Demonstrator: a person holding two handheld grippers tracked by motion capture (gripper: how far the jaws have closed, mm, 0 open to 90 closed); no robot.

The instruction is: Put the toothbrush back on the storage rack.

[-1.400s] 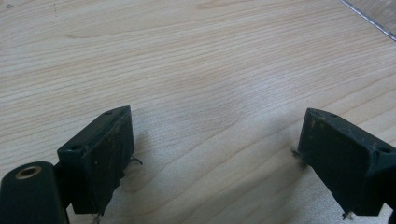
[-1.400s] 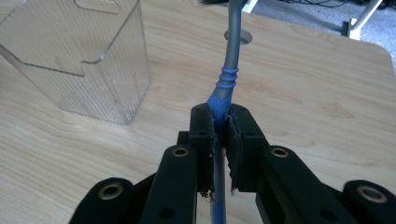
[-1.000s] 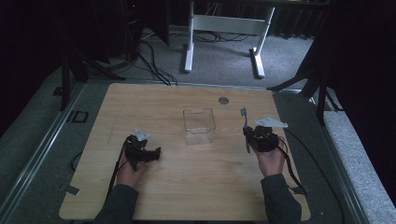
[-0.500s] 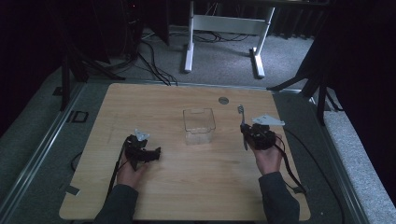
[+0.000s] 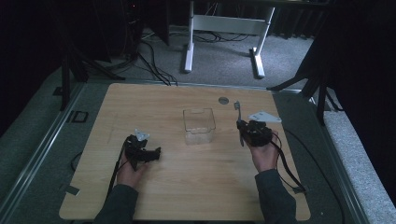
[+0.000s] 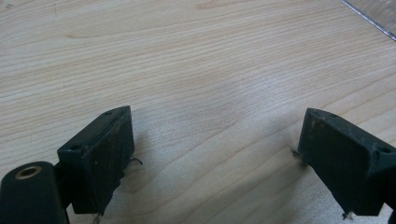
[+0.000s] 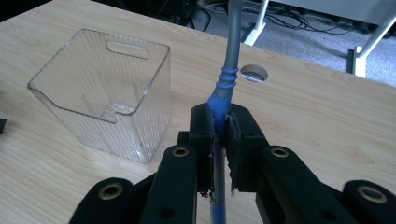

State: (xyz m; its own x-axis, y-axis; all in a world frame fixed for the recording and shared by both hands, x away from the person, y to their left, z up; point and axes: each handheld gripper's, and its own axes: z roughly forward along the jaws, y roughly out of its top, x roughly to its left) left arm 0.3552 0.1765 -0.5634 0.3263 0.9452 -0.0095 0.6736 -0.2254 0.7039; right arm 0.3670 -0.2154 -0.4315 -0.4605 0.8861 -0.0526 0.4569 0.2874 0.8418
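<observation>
So far, the picking-up part looks done: the right gripper has its jaws pressed tight on the blue handle of a utensil, whose grey metal stem rises out of the top edge of the right gripper view. In the high view this utensil stands almost upright at the right of centre, and its head looks like a fork, though it is too small there to be sure. The clear plastic bin sits in the middle of the wooden table, to the left of the held utensil and apart from it; it is open at the top and, as far as I can see, nothing lies inside.

The left gripper rests low on the table at the lower left of the high view, held by the left hand. Its jaws stand wide apart, with bare wood between them and nothing held.

What is left, in my judgement, is to carry the utensil over the bin, lower it in and release it. That step is not yet begun, because the utensil is beside the bin, not above it.
</observation>
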